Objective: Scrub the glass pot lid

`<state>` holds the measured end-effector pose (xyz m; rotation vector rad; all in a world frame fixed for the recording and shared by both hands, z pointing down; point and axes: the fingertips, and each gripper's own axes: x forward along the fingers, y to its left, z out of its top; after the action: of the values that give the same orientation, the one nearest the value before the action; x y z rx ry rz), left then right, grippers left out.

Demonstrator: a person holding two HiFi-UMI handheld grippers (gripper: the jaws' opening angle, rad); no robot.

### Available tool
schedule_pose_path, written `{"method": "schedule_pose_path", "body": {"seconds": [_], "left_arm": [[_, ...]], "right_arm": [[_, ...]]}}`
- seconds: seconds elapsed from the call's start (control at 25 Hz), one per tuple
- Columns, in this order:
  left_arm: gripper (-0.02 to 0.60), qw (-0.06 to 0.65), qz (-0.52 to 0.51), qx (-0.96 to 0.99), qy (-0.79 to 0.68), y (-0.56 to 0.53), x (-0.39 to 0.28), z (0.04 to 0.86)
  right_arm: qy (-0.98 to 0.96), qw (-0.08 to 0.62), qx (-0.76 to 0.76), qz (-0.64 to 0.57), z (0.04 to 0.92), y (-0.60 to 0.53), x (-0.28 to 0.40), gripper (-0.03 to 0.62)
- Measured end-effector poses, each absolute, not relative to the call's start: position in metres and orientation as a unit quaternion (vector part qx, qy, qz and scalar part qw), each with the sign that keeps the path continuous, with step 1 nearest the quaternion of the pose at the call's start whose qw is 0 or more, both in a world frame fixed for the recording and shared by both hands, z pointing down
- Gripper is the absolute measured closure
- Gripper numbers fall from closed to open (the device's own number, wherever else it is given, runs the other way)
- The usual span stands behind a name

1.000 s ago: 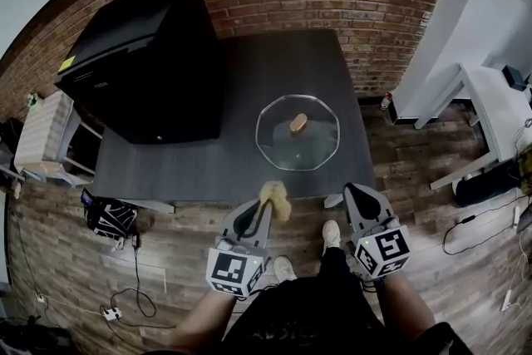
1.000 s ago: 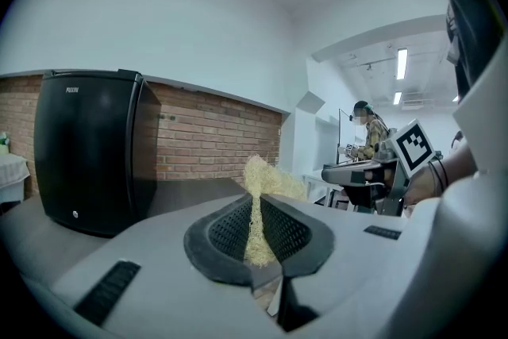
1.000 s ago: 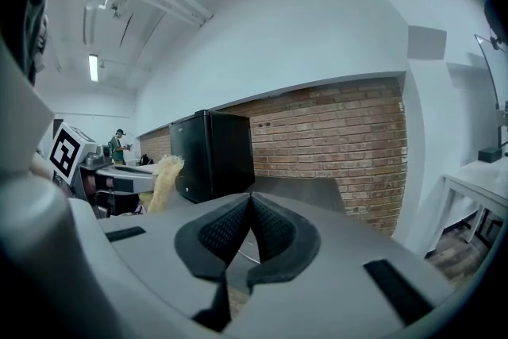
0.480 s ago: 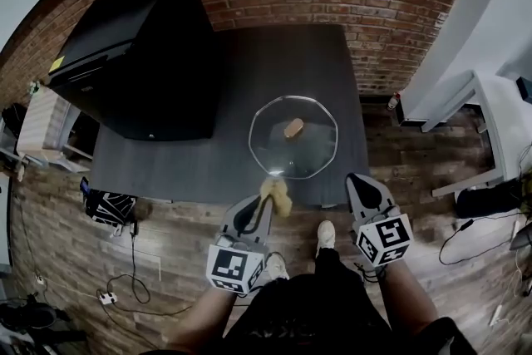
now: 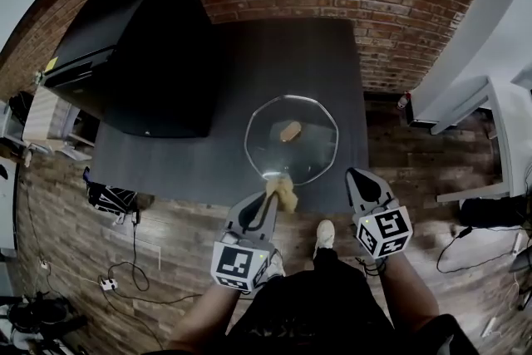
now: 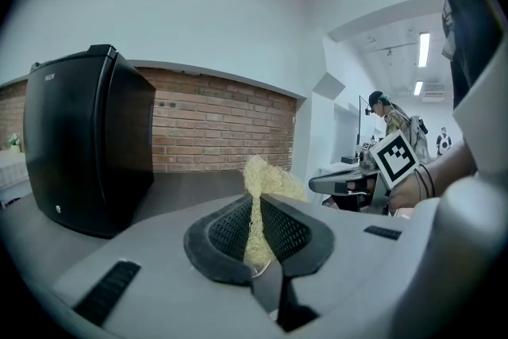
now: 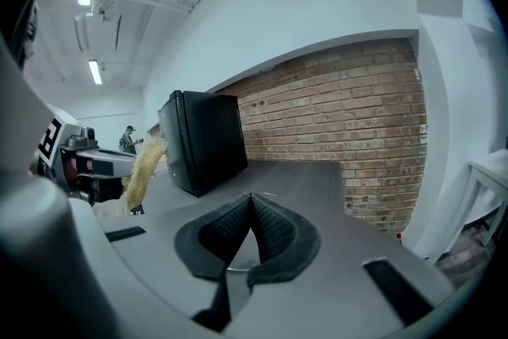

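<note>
Pinching a straw-coloured scrubber (image 5: 283, 194), the left tool (image 5: 268, 202) hovers at the lower edge of the glass lid (image 5: 309, 155), mid-frame on the dark counter (image 5: 249, 71); the right tool (image 5: 356, 179) is closed on nothing.

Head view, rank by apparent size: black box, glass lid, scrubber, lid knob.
Large black box-shaped appliance
Round glass pot lid
Pale yellow fibrous scrubber and tan lid knob: look alike, and the scrubber is nearer the camera, so unranked.

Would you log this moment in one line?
left hand-held gripper: shut on scrubber | right hand-held gripper: shut, empty | glass pot lid: on table
</note>
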<state>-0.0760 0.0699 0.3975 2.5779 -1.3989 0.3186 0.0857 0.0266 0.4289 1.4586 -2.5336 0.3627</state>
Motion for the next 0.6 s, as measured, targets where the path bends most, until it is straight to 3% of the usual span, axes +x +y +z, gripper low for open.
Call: {"method": "schedule_pose_path", "body": {"seconds": [0.6], "left_arm": [[0.532,0.116,0.144,0.850,-0.493,0.023,-0.027,0.427]], "right_arm": [[-0.866,0.128,0.443,0.192,0.505,-0.035,0.110,0.577]]}}
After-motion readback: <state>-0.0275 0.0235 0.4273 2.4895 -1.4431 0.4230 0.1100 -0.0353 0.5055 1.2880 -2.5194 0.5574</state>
